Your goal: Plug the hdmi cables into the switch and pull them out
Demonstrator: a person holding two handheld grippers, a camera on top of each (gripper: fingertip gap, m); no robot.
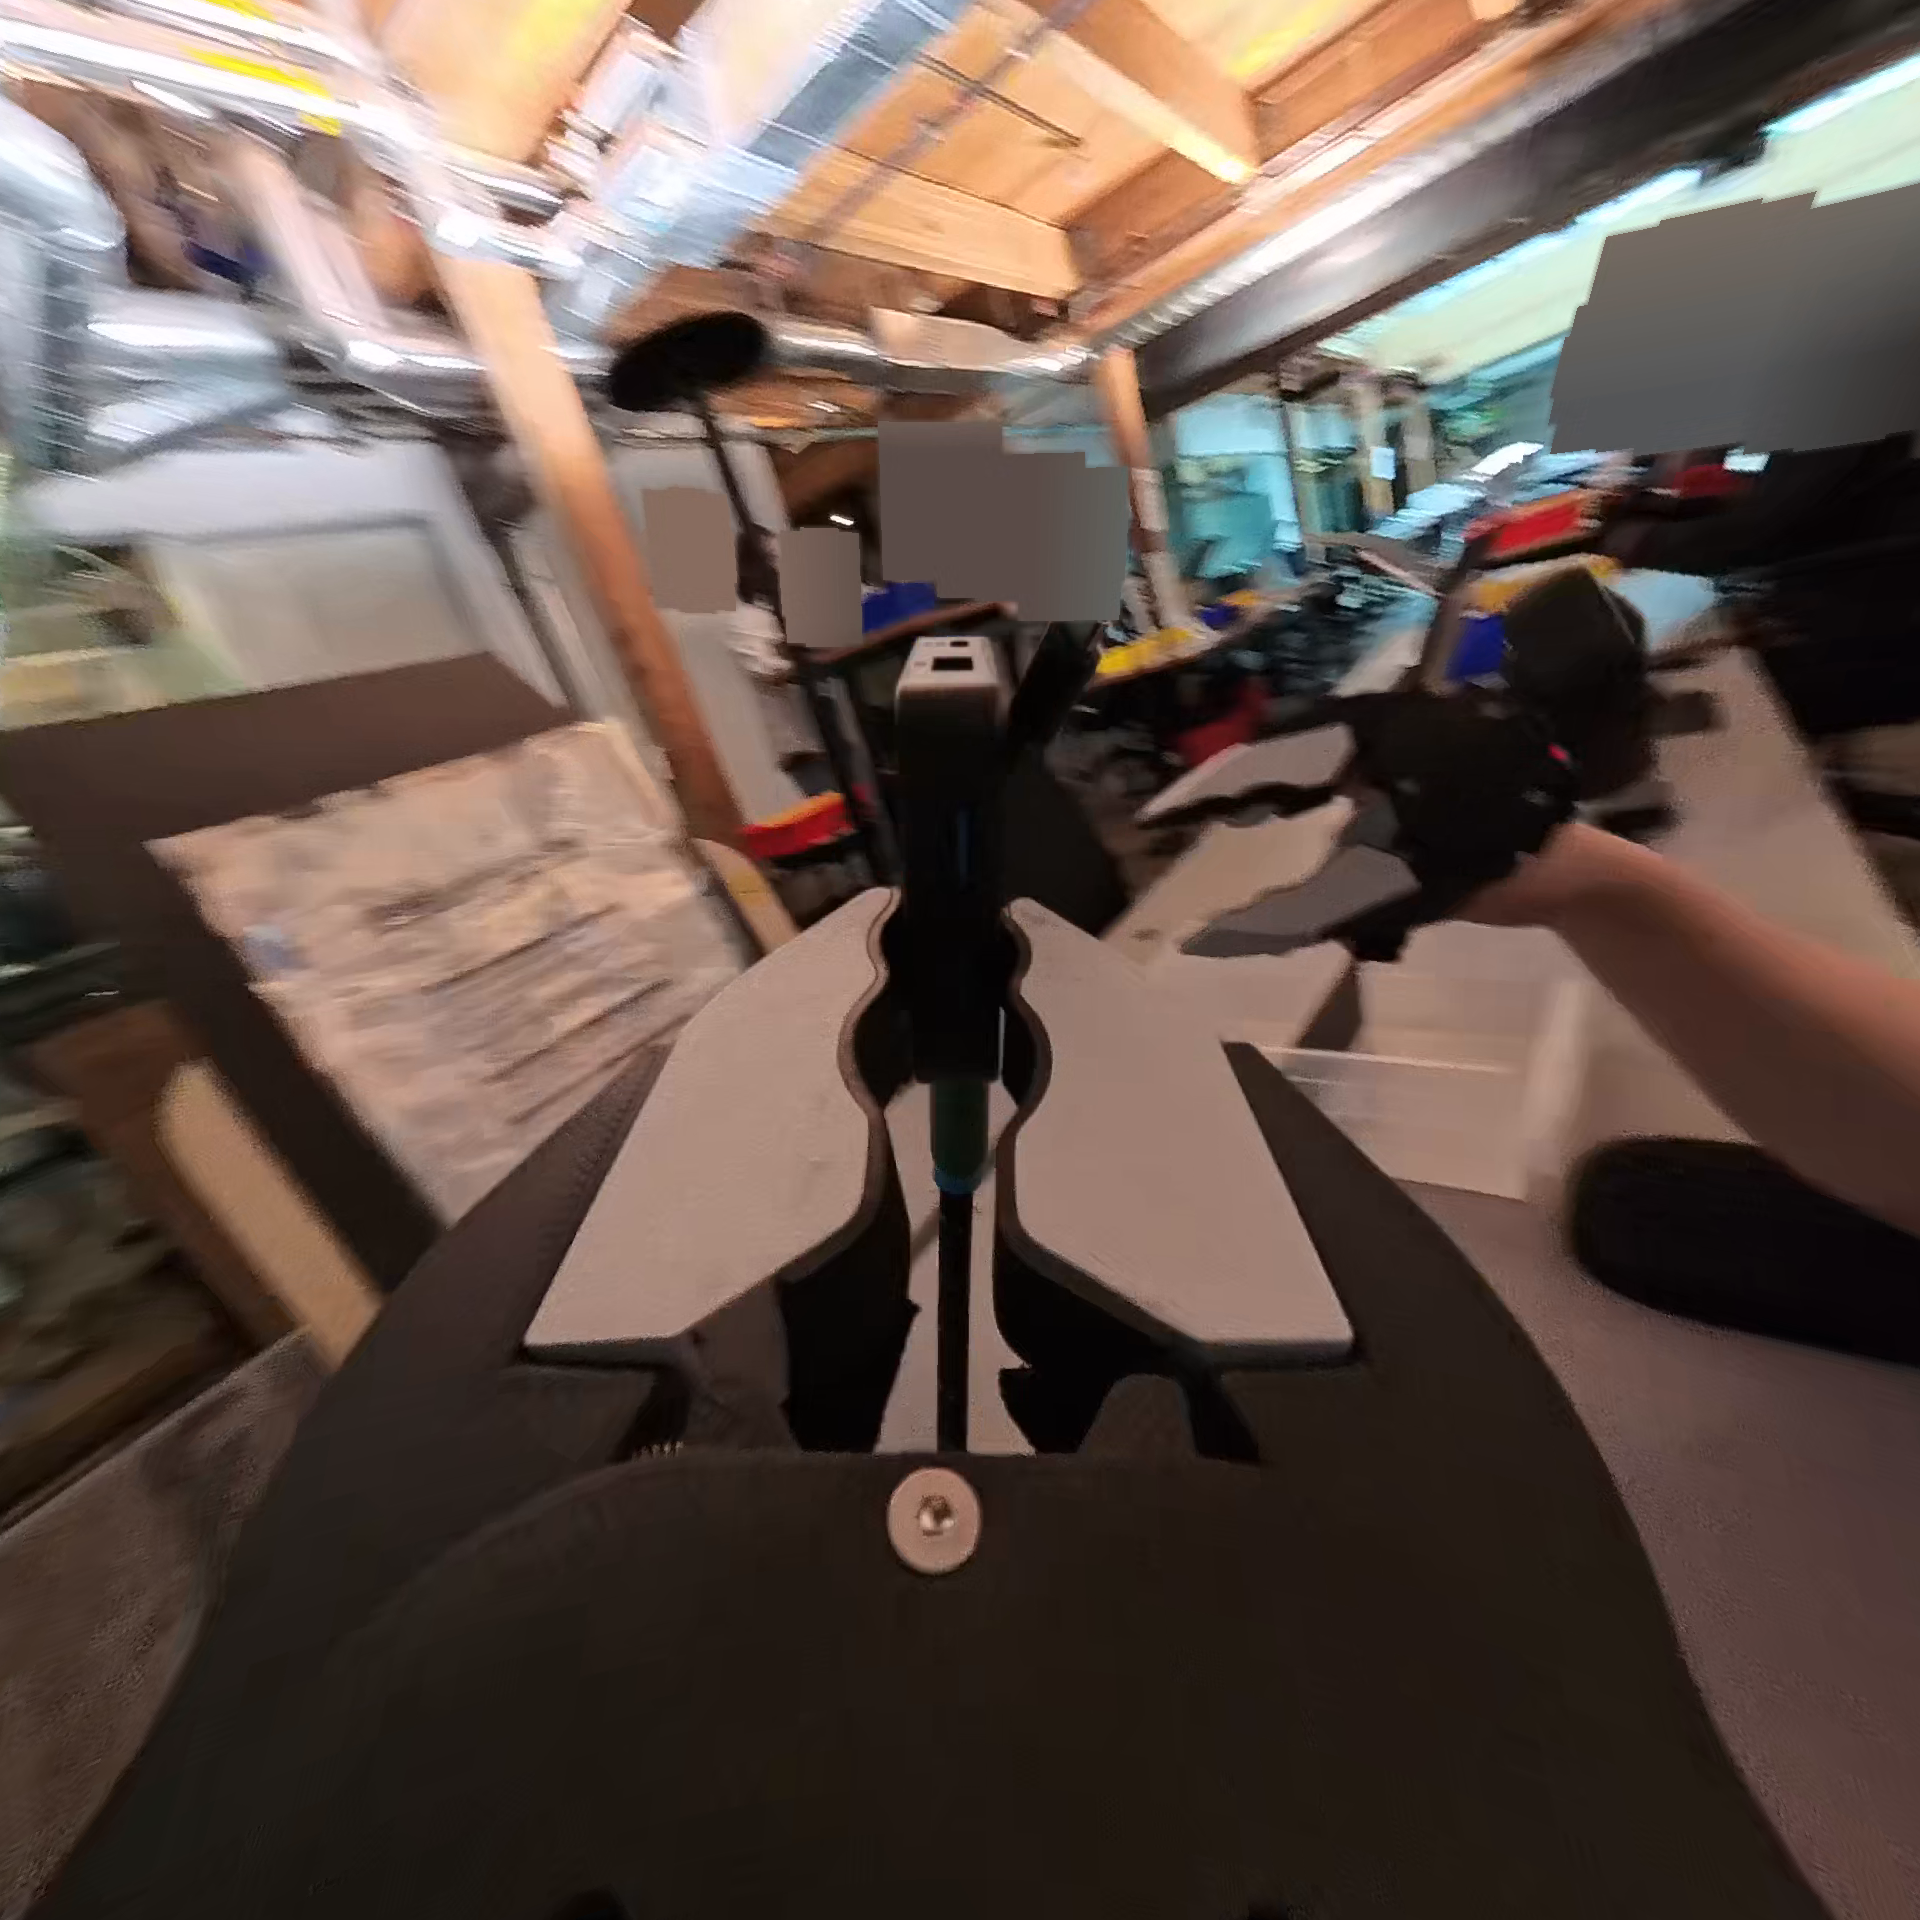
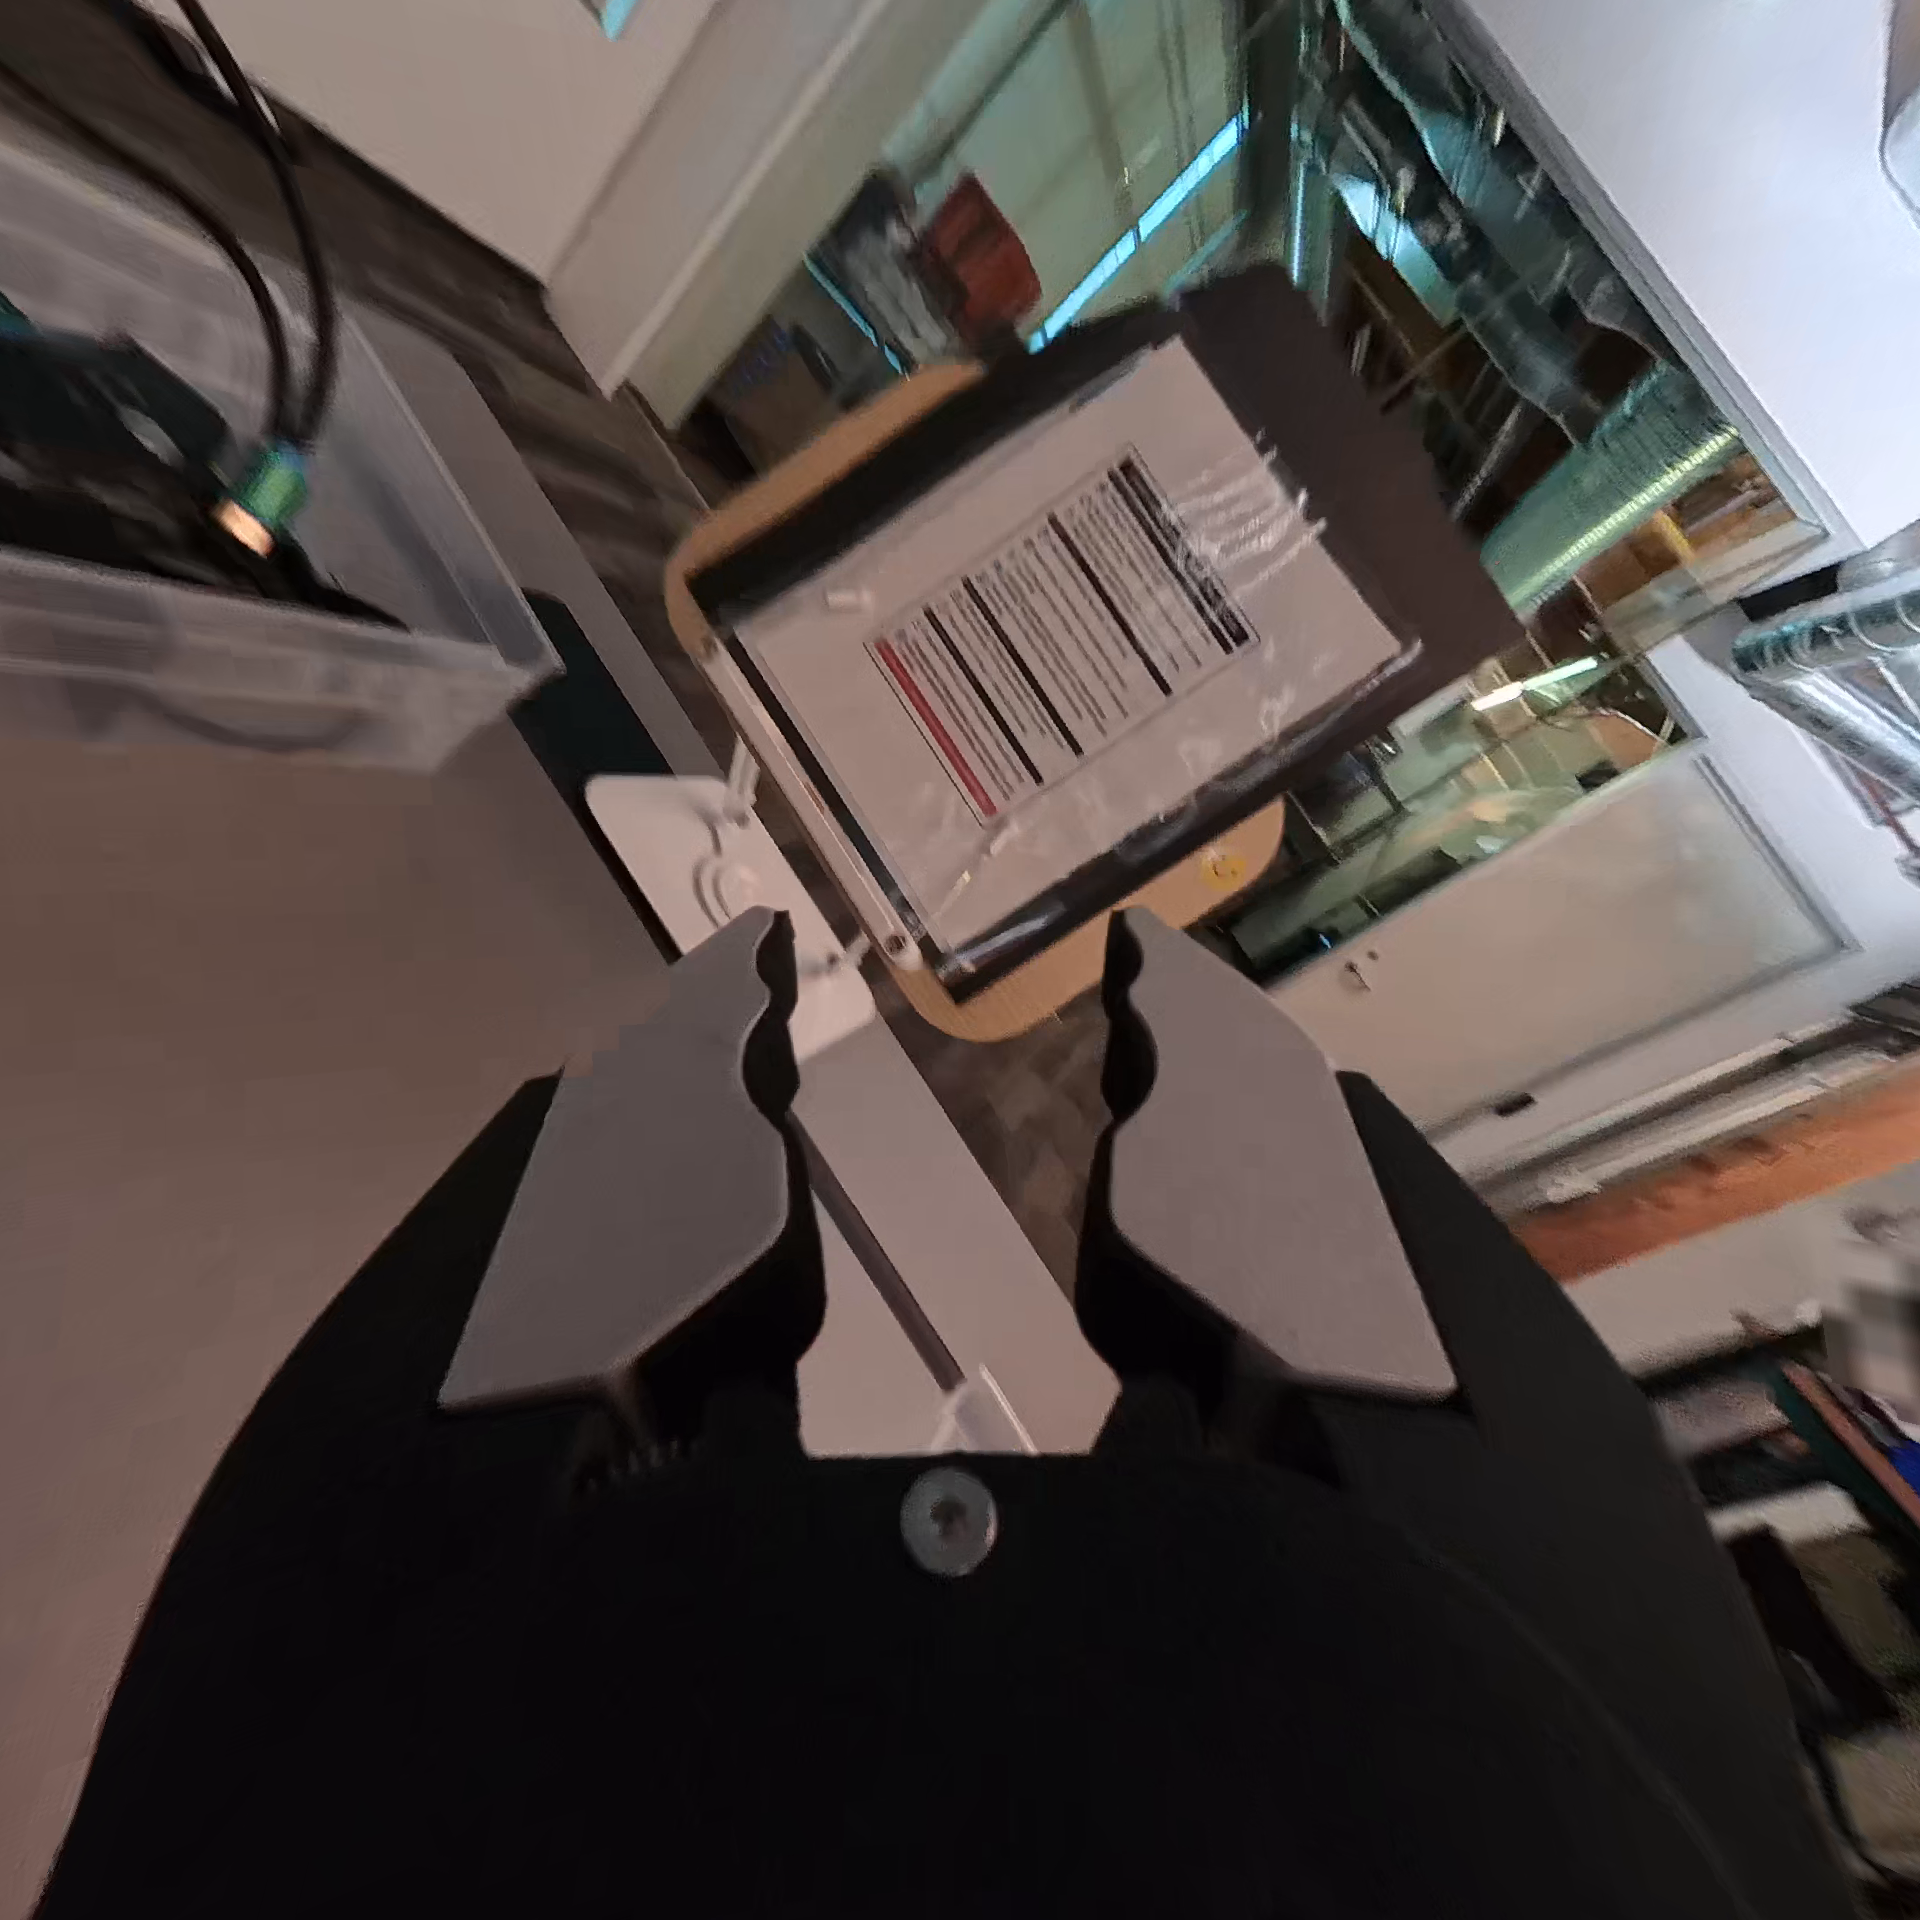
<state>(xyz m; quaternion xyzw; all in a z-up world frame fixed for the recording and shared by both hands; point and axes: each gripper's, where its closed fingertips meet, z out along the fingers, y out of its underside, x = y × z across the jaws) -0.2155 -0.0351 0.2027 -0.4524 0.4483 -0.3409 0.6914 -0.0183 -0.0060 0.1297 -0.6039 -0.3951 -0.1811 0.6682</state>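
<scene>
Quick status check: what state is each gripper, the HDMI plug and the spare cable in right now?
left gripper: shut on HDMI plug, raised off the table
HDMI plug: clamped between the fingers, metal end pointing away, unplugged
right gripper: open, empty
spare cable: lying in clear bin, loose

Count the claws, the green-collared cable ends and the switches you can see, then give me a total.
Claws: 2, left claw, right claw
Green-collared cable ends: 2
Switch: 1
Total: 5
</scene>
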